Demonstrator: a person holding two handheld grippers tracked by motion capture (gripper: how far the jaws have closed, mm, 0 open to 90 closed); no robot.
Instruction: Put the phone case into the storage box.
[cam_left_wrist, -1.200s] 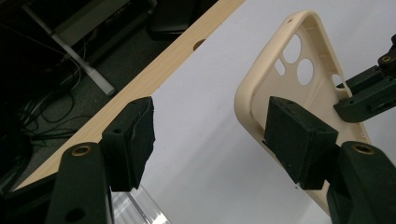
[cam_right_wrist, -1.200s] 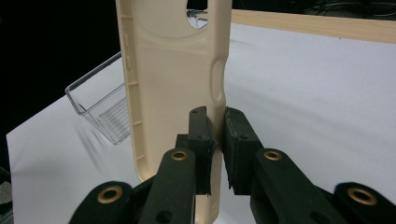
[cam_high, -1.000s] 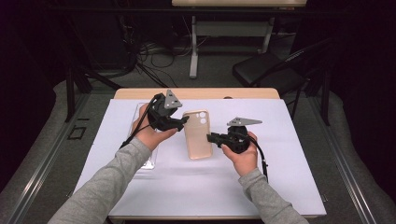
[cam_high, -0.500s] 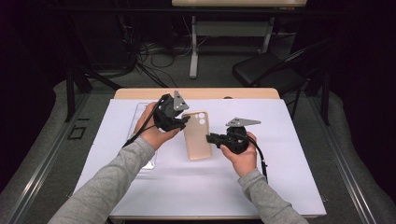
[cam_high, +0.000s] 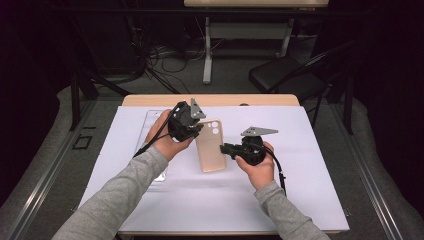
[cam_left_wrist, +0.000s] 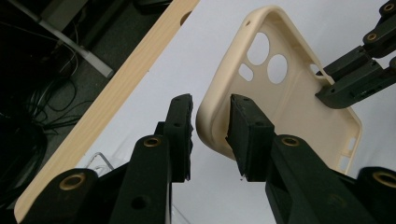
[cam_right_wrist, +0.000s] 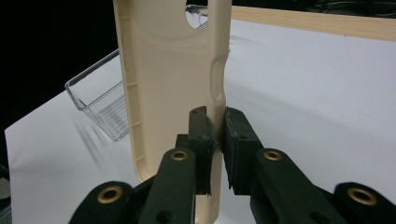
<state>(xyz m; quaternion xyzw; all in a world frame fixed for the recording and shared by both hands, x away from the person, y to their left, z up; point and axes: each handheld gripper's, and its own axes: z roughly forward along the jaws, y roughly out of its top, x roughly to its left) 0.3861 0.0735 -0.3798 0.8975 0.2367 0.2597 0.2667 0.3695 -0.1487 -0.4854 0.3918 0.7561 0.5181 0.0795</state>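
Thing in hand: beige phone case (cam_high: 210, 146), empty, open side toward the left gripper view's camera, camera cut-outs at the far end.
Place: lifted off the white sheet (cam_high: 300, 190) at the middle of the table (cam_high: 150, 100), between the two hands; appears clear of the sheet, though contact at its near end cannot be told.
Right gripper (cam_right_wrist: 215, 140): pads pressed together on the case's long side wall, rim pinched between them; bears the case.
Left gripper (cam_left_wrist: 211, 135): jaws have just been closing, now straddling the rounded corner at the camera end; a sliver of gap on the outer pad, so not yet clamped as far as can be told.
Weight: judged very light, a thin moulded shell.
Stiffness: probably flexible, soft plastic or rubber; walls likely to bow under a hard squeeze and twist if the two ends are pulled against each other.
Surface: matt, looks fairly grippy, not slippery.
Fragility: low; bending more likely than breaking.
Where to take hold: on the raised rim, near a corner where the wall is stiffest; away from the thin bridges at the cut-outs.
Nearby: clear plastic tray (cam_right_wrist: 100, 100) on the sheet to the left, well apart from the case.
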